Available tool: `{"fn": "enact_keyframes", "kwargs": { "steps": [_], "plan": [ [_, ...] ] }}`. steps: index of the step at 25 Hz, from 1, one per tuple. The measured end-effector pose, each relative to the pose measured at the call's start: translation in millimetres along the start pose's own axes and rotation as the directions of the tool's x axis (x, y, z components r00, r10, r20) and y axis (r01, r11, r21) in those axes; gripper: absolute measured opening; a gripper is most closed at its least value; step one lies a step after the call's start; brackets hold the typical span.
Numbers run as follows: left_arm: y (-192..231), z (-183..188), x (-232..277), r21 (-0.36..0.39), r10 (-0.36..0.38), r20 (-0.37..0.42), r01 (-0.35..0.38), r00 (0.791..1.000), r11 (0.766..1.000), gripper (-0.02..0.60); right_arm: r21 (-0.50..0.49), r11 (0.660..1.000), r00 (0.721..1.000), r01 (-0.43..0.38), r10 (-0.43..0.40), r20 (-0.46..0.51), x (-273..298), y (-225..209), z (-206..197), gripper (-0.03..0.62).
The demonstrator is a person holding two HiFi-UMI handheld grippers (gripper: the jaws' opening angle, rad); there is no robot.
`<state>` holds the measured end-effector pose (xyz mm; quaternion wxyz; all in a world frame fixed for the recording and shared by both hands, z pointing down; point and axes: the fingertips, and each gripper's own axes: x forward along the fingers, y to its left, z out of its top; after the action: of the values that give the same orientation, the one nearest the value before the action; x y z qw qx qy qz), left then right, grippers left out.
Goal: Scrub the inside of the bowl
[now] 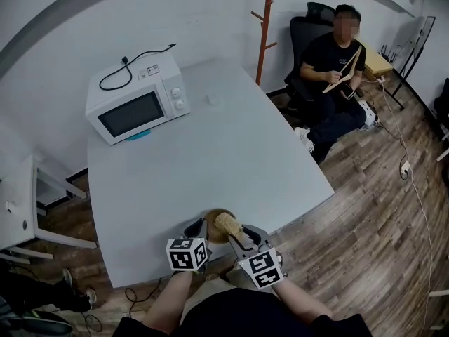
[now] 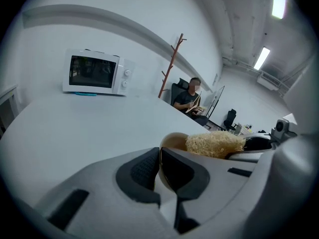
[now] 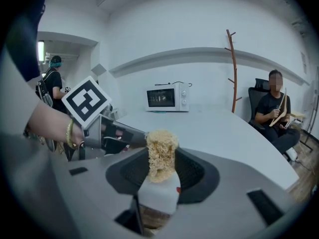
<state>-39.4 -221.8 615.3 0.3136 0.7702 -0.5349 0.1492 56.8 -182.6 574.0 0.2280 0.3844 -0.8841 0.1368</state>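
While perhaps wooden, one bowl (image 2: 174, 139) pinched by left hand-held gripper (image 2: 159, 166), one brush (image 3: 160, 151) by right hand-held gripper (image 3: 160, 176).

the bowl (image 1: 211, 217) is small, round and tan, upright at the near edge of the table (image 1: 210, 153), its thin rim nipped between the left gripper's (image 2: 159, 167) jaws. the scrubber (image 3: 160, 153), a pale straw-coloured fibre tuft on a white handle, is clamped in the right gripper (image 3: 158, 184), tuft at the bowl's mouth.

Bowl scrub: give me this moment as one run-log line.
left gripper jaws shut on bowl rim | right gripper jaws shut on scrub brush | brush head over bowl
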Motion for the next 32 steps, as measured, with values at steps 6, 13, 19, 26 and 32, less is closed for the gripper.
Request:
{"fn": "enact_keyframes", "kwargs": {
  "steps": [6,13,19,26,32],
  "plan": [
    [-9.6,10.1,-15.4,0.051,0.007,0.032,-0.009,0.999,0.999,0.032,-0.015,1.000,1.000,-0.009,0.008,-0.008,3.7,4.4,1.8,0.160],
    [-15.0,12.9,-21.1,0.079,0.006,0.050,-0.010,0.999,0.997,0.032,-0.026,1.000,1.000,-0.005,0.005,-0.020,5.6,4.2,3.2,0.160],
    [-19.4,14.5,-21.7,0.078,-0.011,0.056,0.007,0.998,0.997,0.032,-0.047,0.999,1.000,-0.011,0.010,-0.025,8.6,7.5,6.9,0.160],
    [-24.3,21.1,-22.2,0.085,-0.030,0.066,0.024,0.997,0.996,0.032,-0.100,0.995,0.998,-0.029,0.024,-0.057,10.9,13.0,13.4,0.160],
    [-24.5,23.4,-23.7,0.093,-0.038,0.076,0.031,0.996,0.995,0.032,-0.121,0.991,0.996,-0.049,0.040,-0.075,11.5,21.6,14.2,0.160]
  ]
}}
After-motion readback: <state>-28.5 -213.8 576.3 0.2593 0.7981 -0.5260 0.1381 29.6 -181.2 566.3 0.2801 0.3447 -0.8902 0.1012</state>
